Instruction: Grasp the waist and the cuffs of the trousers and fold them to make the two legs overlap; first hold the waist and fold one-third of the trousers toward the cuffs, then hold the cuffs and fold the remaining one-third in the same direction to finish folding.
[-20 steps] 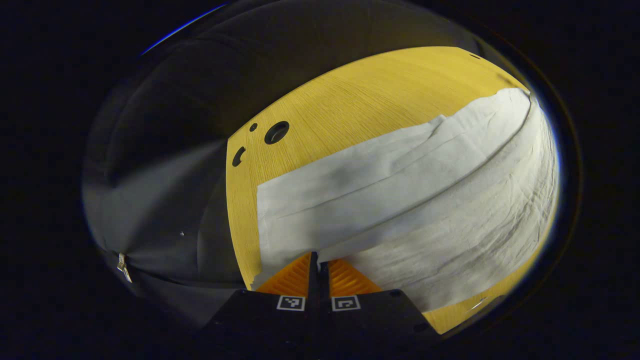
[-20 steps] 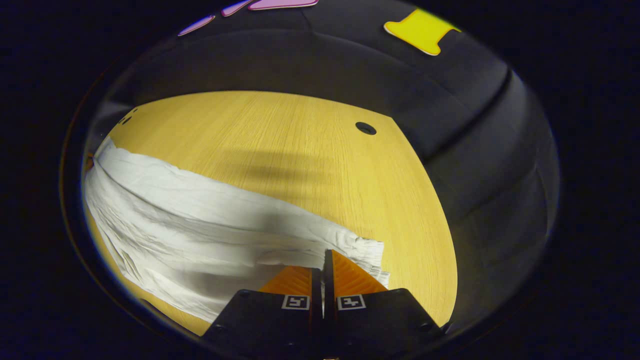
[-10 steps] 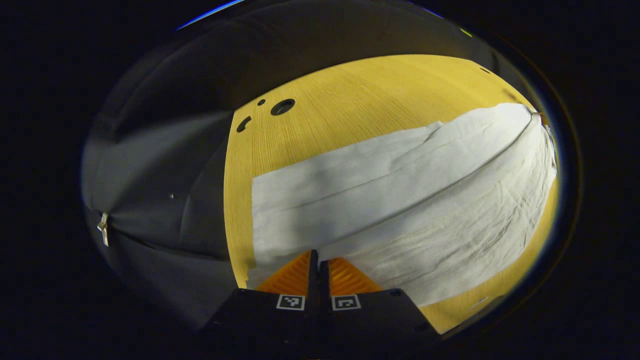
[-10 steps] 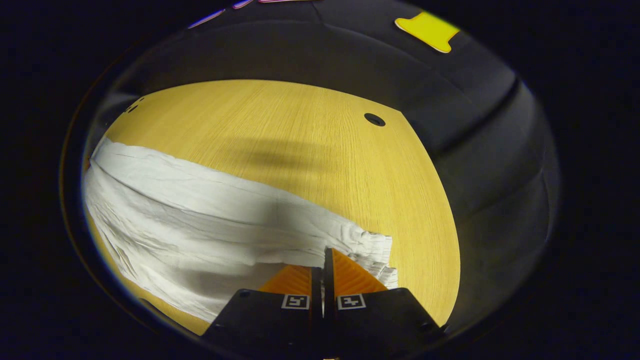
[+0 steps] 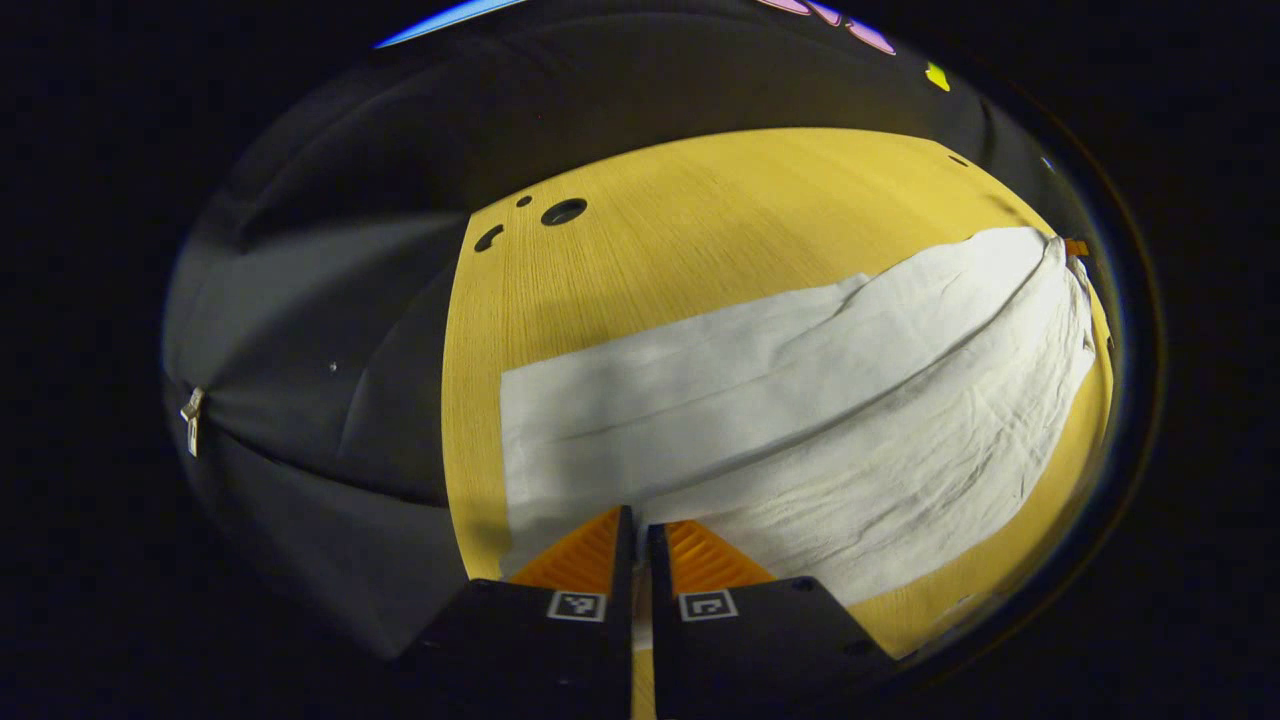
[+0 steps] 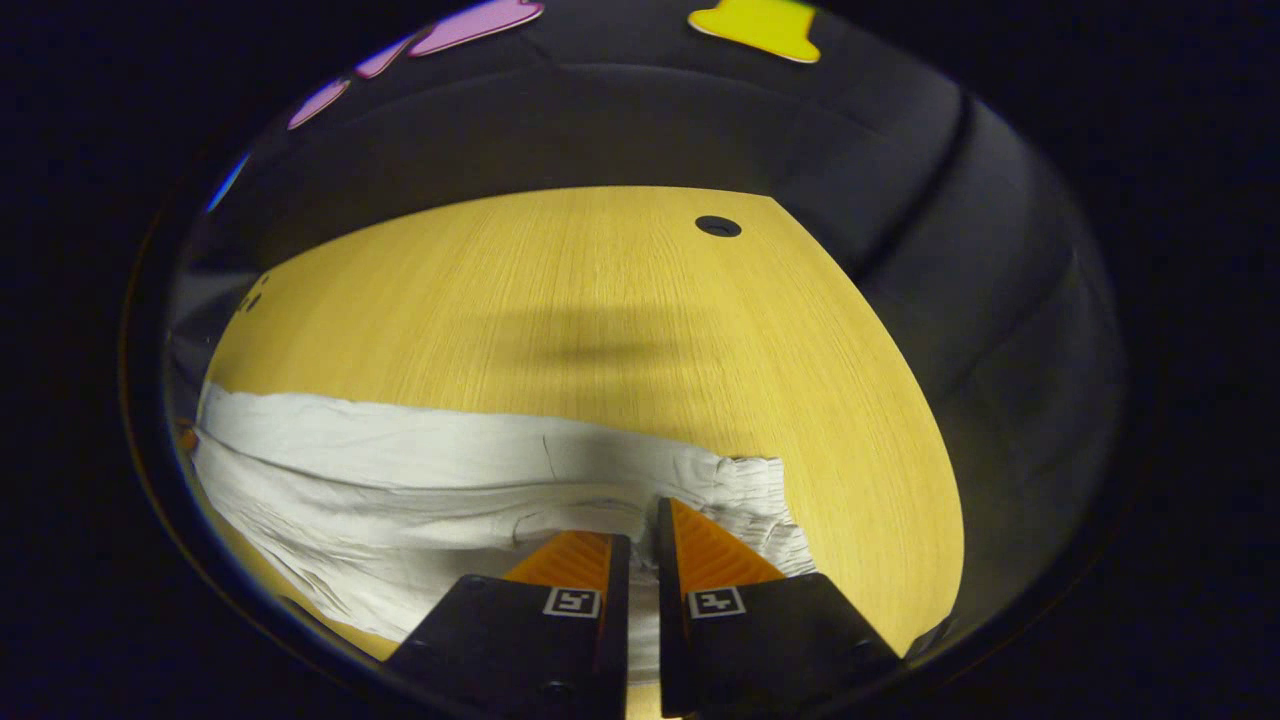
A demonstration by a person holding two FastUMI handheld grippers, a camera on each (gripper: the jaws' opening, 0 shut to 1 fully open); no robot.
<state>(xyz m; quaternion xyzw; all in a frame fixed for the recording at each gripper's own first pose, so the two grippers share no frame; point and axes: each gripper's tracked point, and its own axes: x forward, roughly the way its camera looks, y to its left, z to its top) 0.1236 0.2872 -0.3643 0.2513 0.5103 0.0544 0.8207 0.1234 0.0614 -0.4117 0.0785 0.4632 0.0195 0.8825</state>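
White trousers (image 5: 800, 420) lie lengthwise on the yellow wooden table (image 5: 650, 250), one leg laid over the other. In the left gripper view their cuff end (image 5: 520, 420) is at the near left, and my left gripper (image 5: 634, 510) sits low at its near edge, fingers slightly parted, with cloth showing in the narrow gap. In the right gripper view the trousers (image 6: 400, 480) stretch away to the left. The gathered elastic waist (image 6: 755, 490) lies just beyond my right gripper (image 6: 640, 515), which is open a little over the cloth.
The table (image 6: 600, 300) extends bare beyond the trousers to the black booth wall. Round holes pierce the tabletop near its far corners (image 5: 563, 211) (image 6: 718, 226). The table's edge lies close to the cuffs on the left and to the waist on the right.
Both grippers have sunk toward the table and the lifted cloth has settled flat. Their fingers, pressed together before, now stand slightly apart.
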